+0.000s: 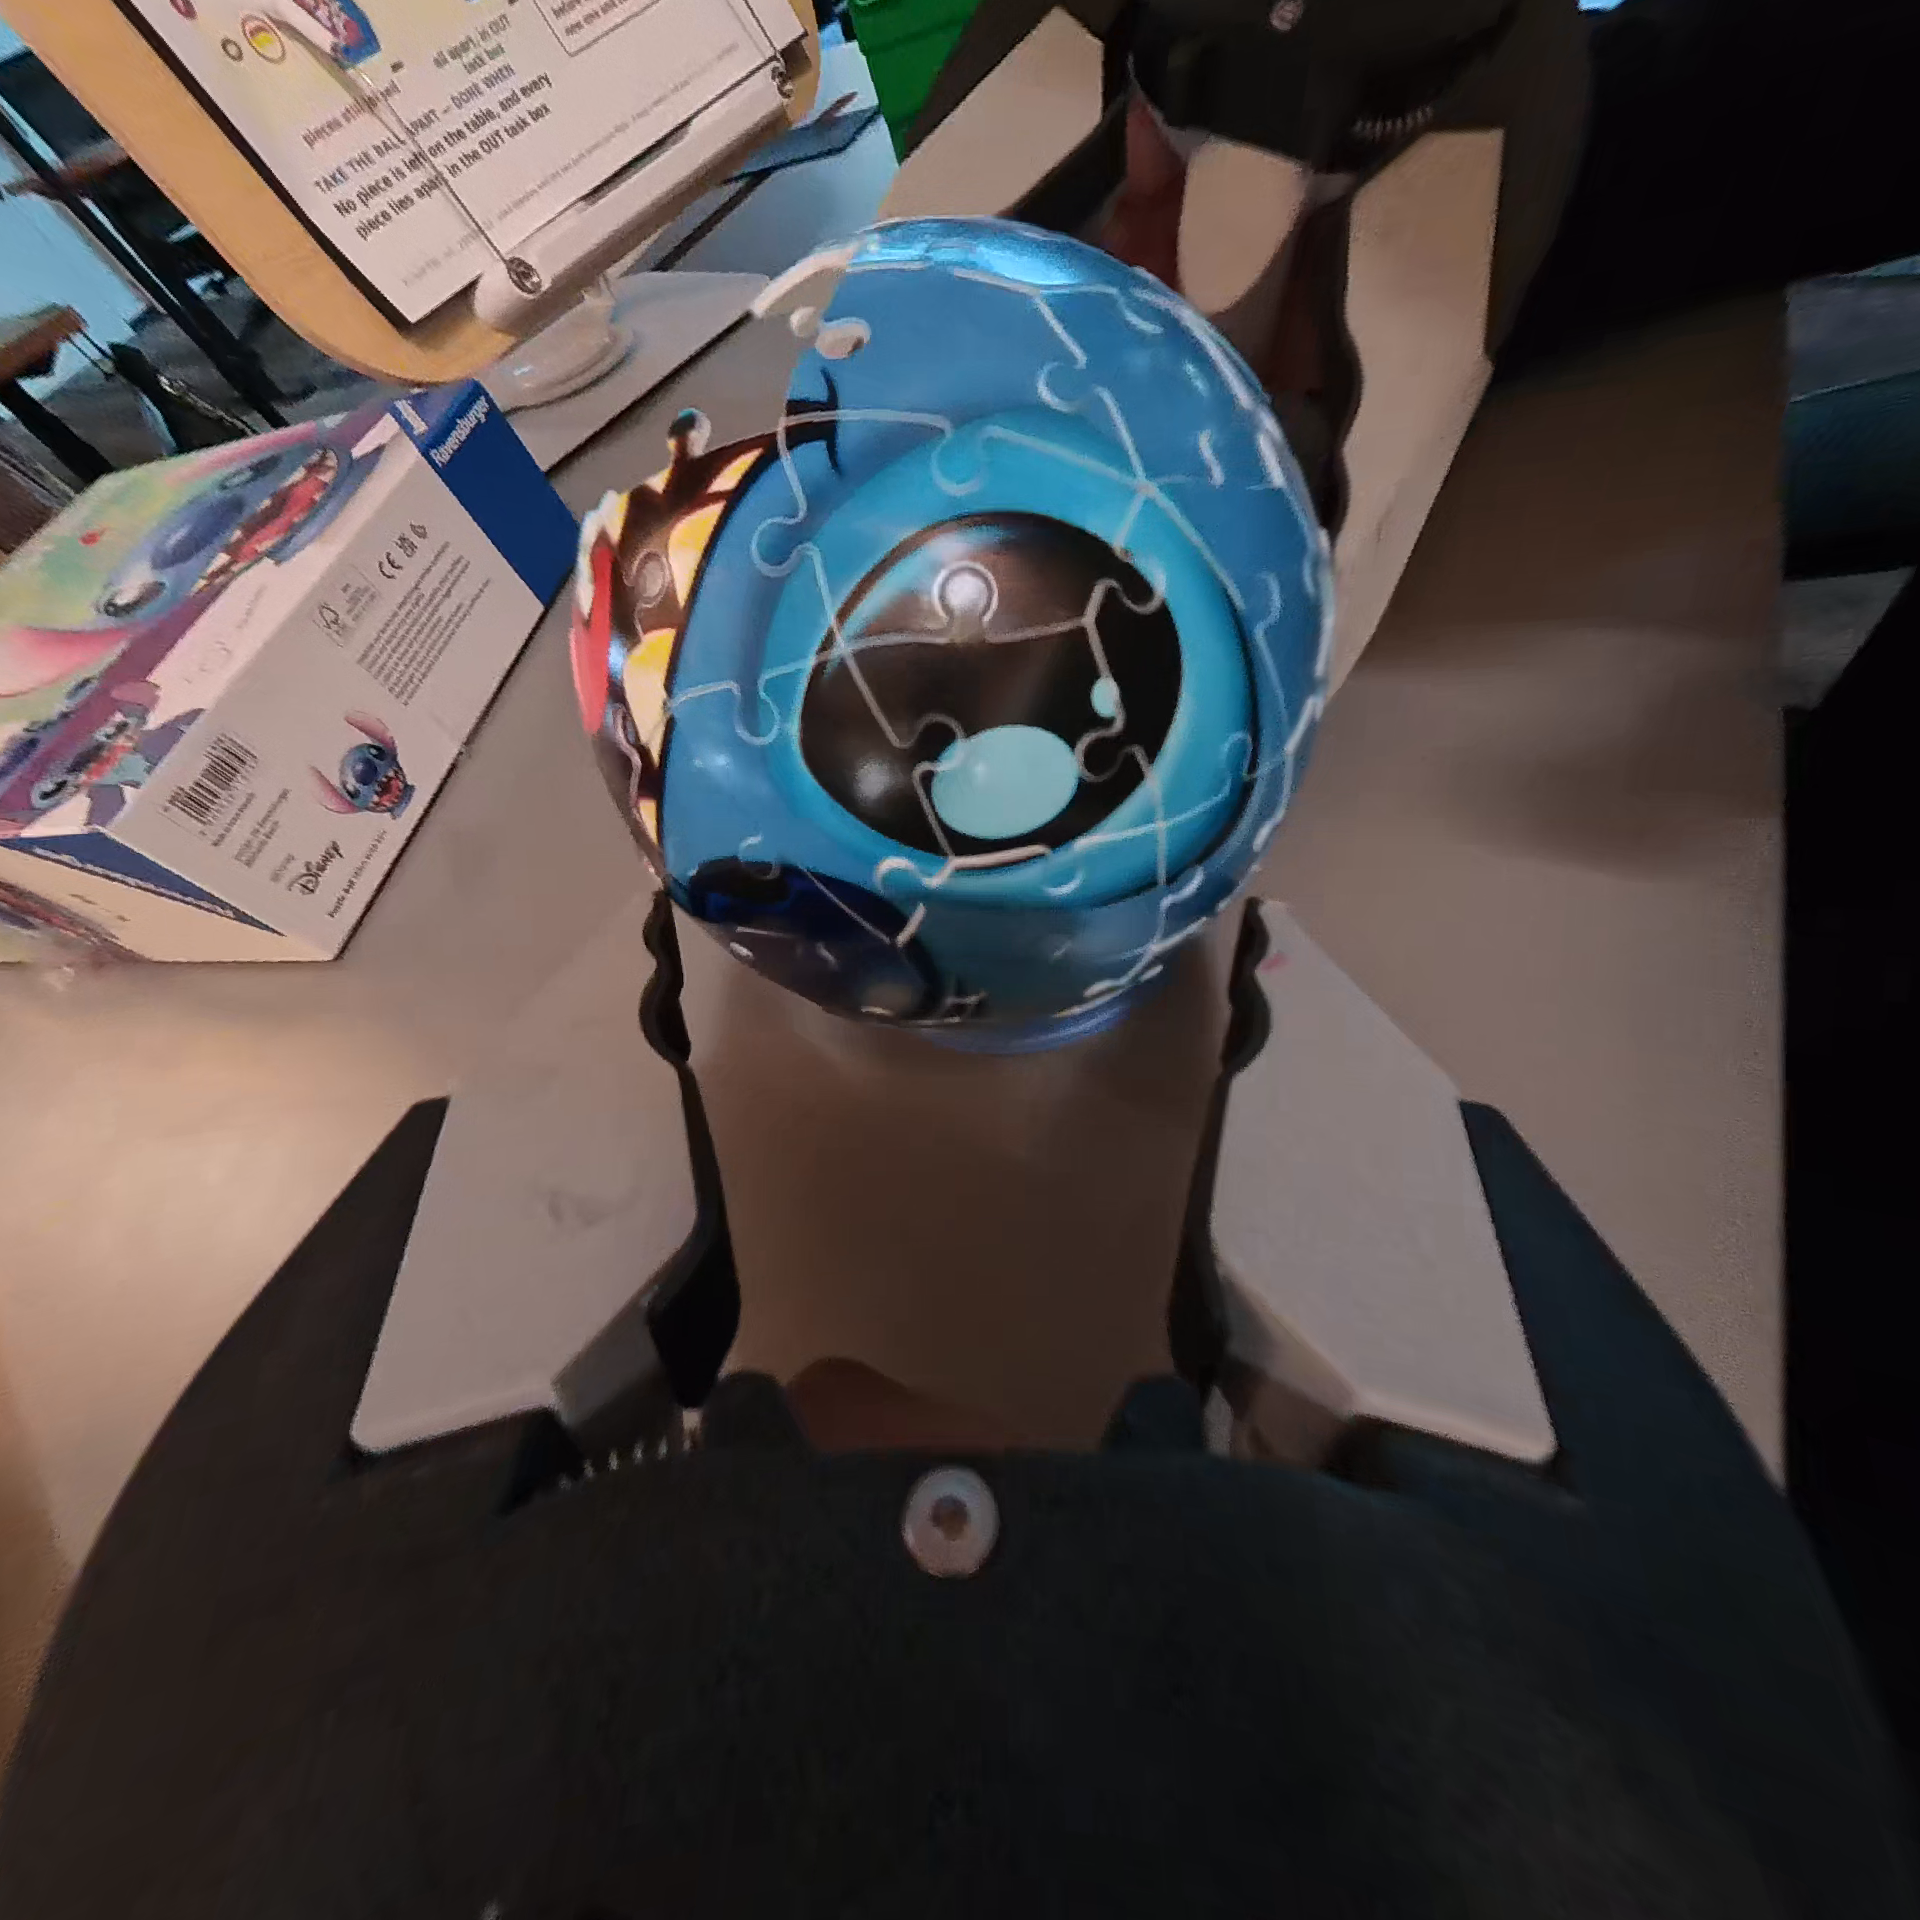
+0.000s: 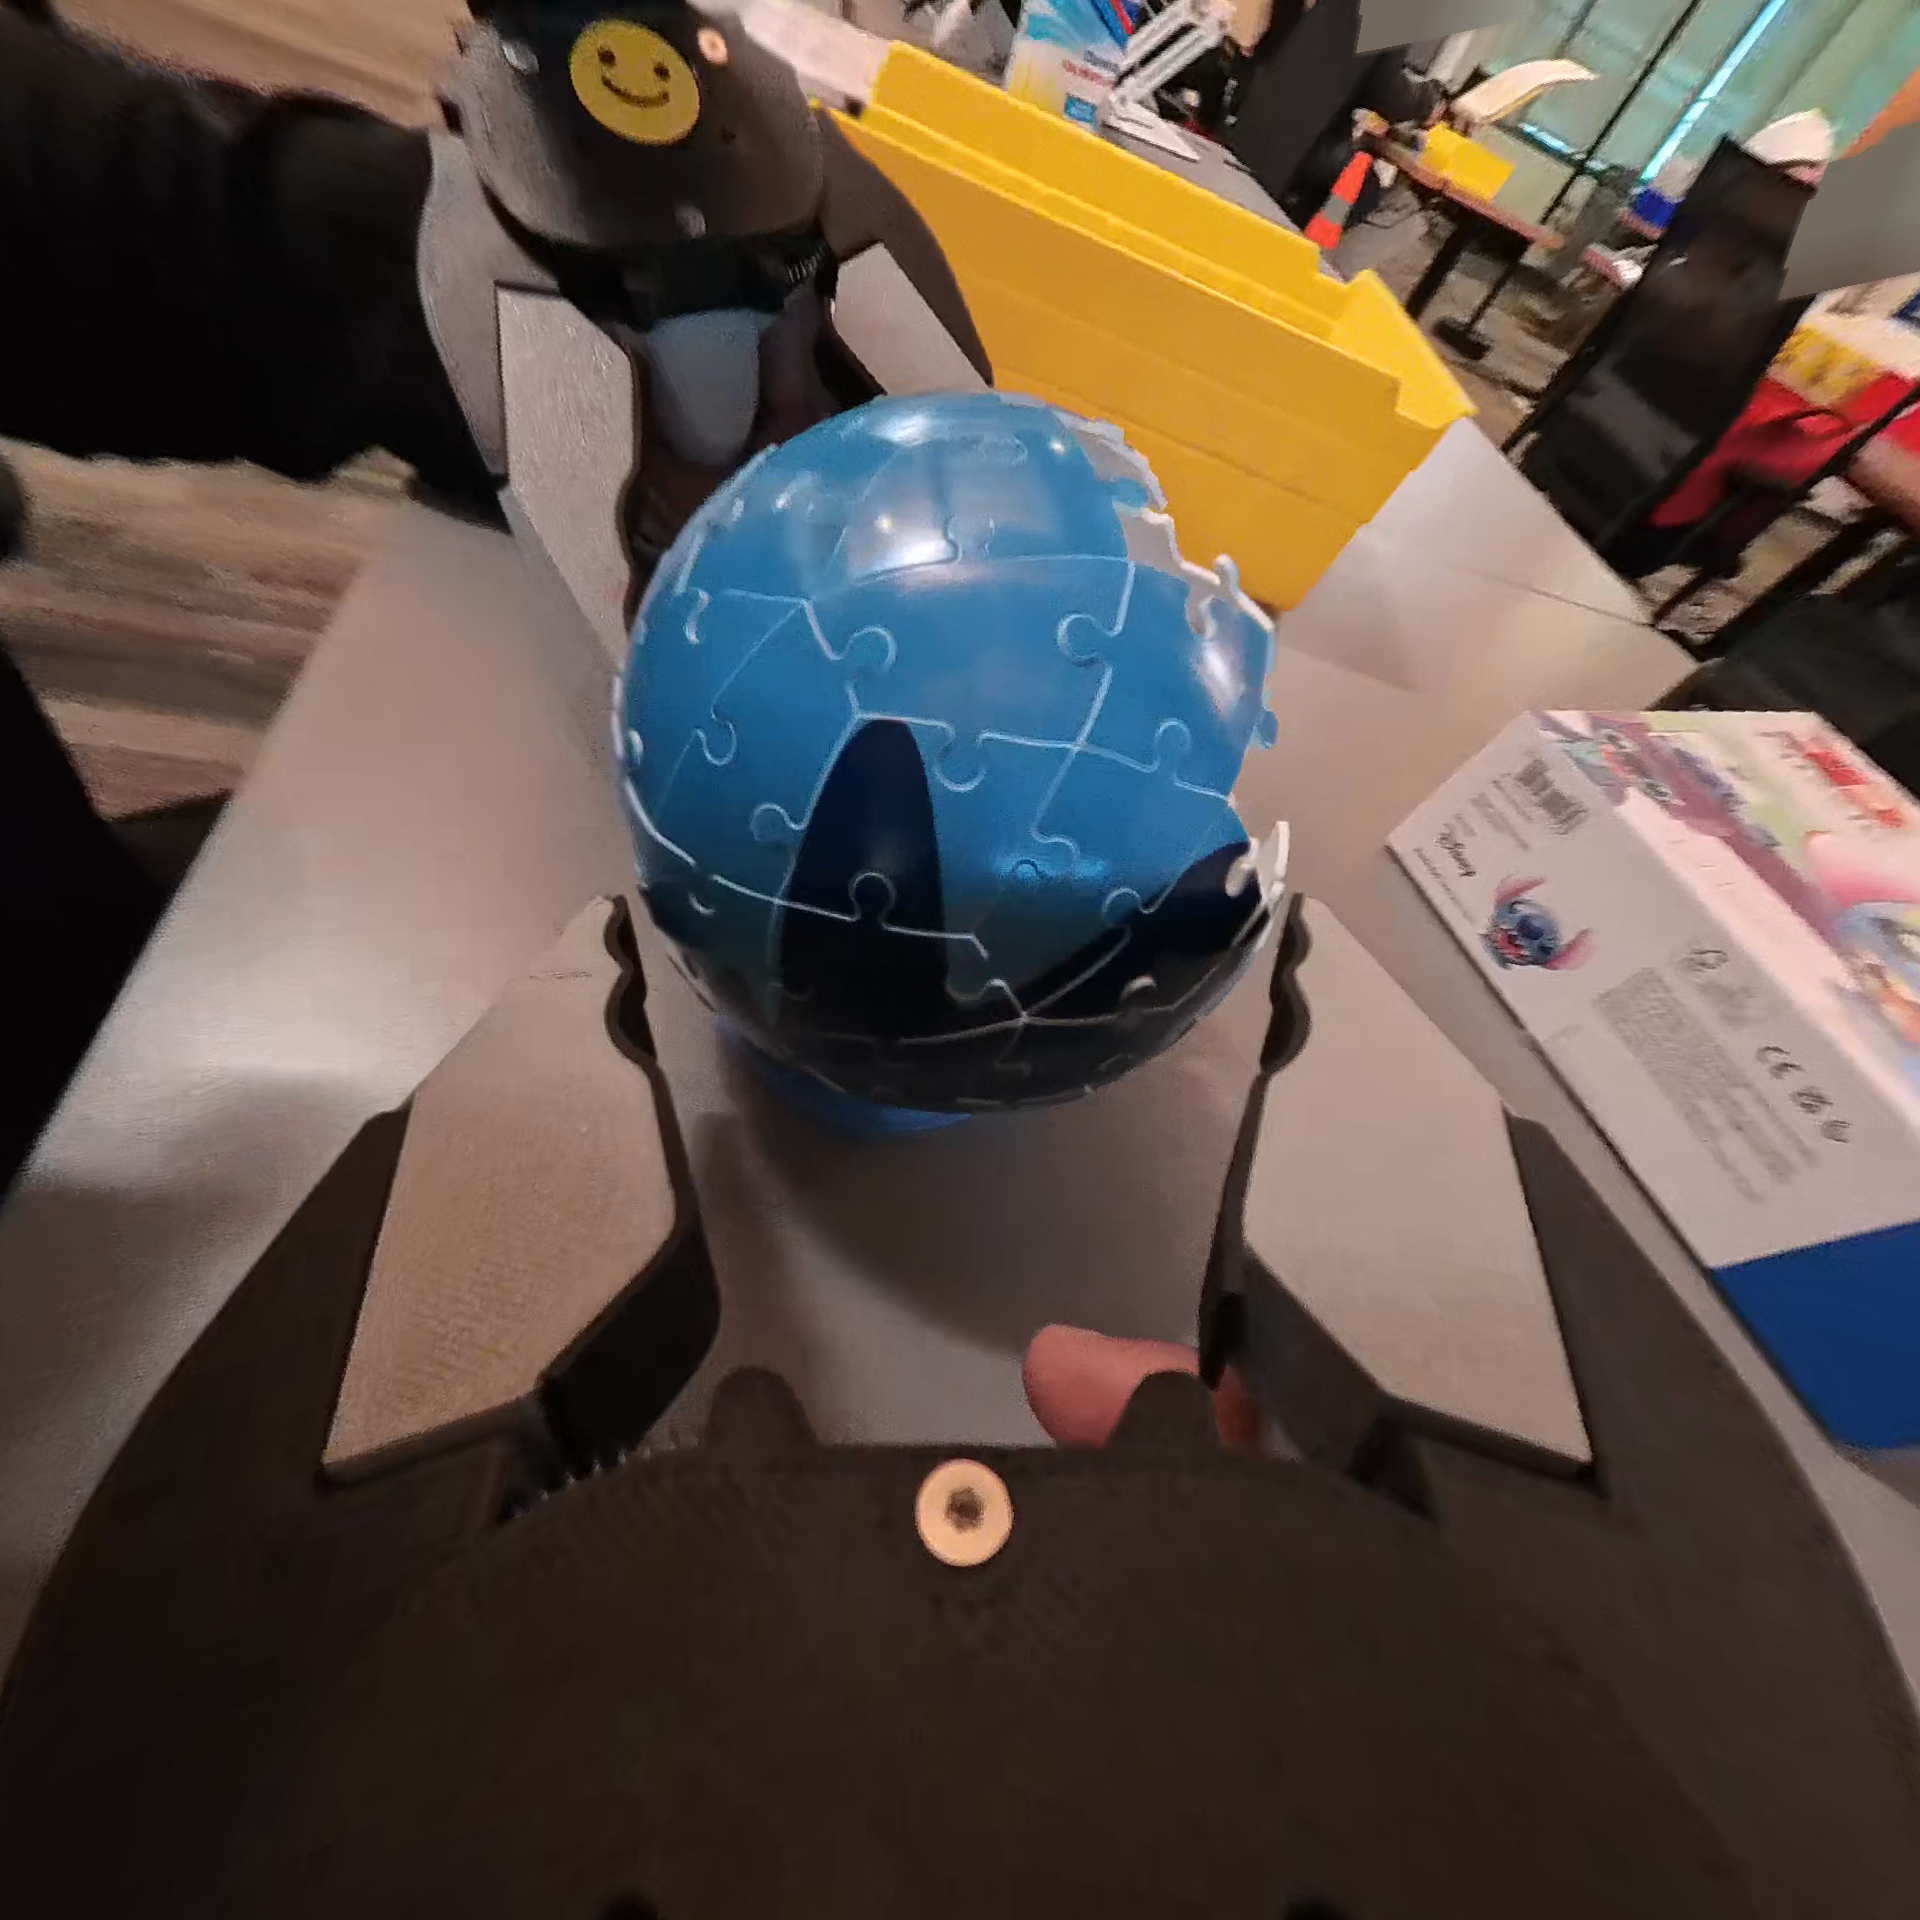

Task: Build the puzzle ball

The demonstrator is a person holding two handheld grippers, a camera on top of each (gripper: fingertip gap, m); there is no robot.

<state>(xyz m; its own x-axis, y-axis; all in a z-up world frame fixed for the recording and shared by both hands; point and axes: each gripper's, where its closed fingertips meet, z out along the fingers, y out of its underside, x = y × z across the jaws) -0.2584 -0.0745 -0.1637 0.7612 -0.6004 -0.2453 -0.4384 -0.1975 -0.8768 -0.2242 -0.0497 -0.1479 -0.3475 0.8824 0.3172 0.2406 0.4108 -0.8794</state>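
Observation:
The blue puzzle ball point(image 1: 966, 644) stands on a small blue ring stand point(image 1: 1049, 1023) on the grey table. It shows a large eye in the left wrist view and a dark ear shape in the right wrist view point(image 2: 914, 727). White jagged edges mark a gap in its shell point(image 2: 1174, 520), also visible in the left wrist view point(image 1: 810, 301). My left gripper point(image 1: 956, 966) is open, its tips level with the ball's lower sides. My right gripper point(image 2: 956, 935) is open on the opposite side, with its fingers flanking the ball's lower part. I cannot tell if either touches it.
The puzzle's cardboard box point(image 1: 260, 675) lies beside the ball, also in the right wrist view point(image 2: 1714, 987). An instruction sheet on a stand point(image 1: 499, 156) is behind it. A yellow bin point(image 2: 1143, 312) sits at the table's far side. The left gripper body with a smiley sticker point(image 2: 634, 73) faces me.

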